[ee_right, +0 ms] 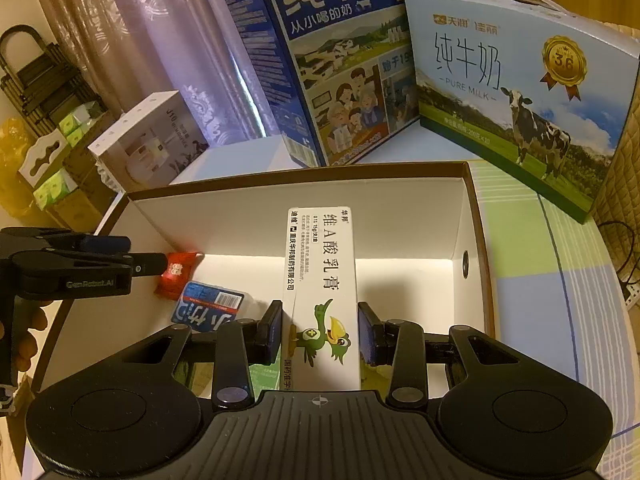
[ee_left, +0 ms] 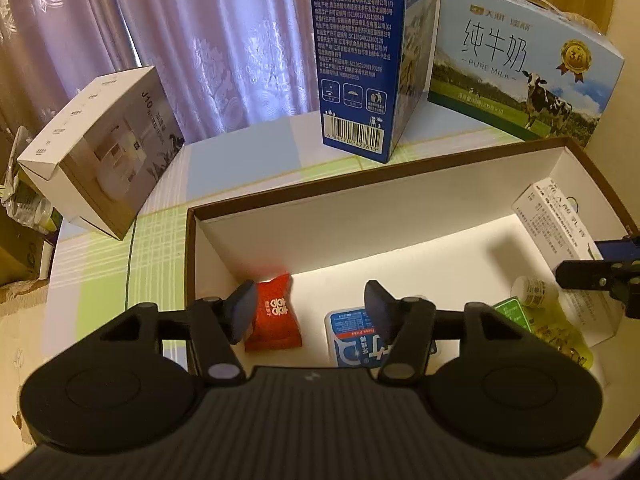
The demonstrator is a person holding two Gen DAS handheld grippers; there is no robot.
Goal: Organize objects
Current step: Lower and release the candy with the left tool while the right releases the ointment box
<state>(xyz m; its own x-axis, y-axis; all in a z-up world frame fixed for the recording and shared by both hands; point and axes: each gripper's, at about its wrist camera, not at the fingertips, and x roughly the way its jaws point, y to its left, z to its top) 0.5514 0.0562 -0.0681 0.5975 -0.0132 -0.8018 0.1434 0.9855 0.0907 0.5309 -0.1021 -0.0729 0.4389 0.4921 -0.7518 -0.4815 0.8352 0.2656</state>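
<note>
The right tool [ee_right: 319, 332] clamps a long white cardboard ointment carton printed with a green cartoon bird [ee_right: 320, 292], its pads pressed against the carton's two long sides. The carton points forward over the open shallow box with white inside walls and a brown rim [ee_right: 472, 216], low above its floor.

The left tool [ee_left: 310, 312] stands partly open with nothing gripped. Between and just beyond its fingers, on the box floor, lie a red foil snack packet with white lettering [ee_left: 276, 316] and a blue-and-white flat plastic floss case [ee_left: 352, 338], close together but apart. Farther to the right in the left wrist view, a small yellow-green bottle with a pale cap [ee_left: 556, 312] lies beneath the held carton.

The box sits on a counter covered by a pale checked cloth [ee_left: 120, 264]. Behind it stand a tall dark blue milk carton case [ee_left: 356, 60] and a light blue milk gift box showing a cow [ee_left: 520, 64]. A white-and-grey product box [ee_left: 100, 148] rests at the counter's left edge, before lilac curtains [ee_left: 208, 40].
</note>
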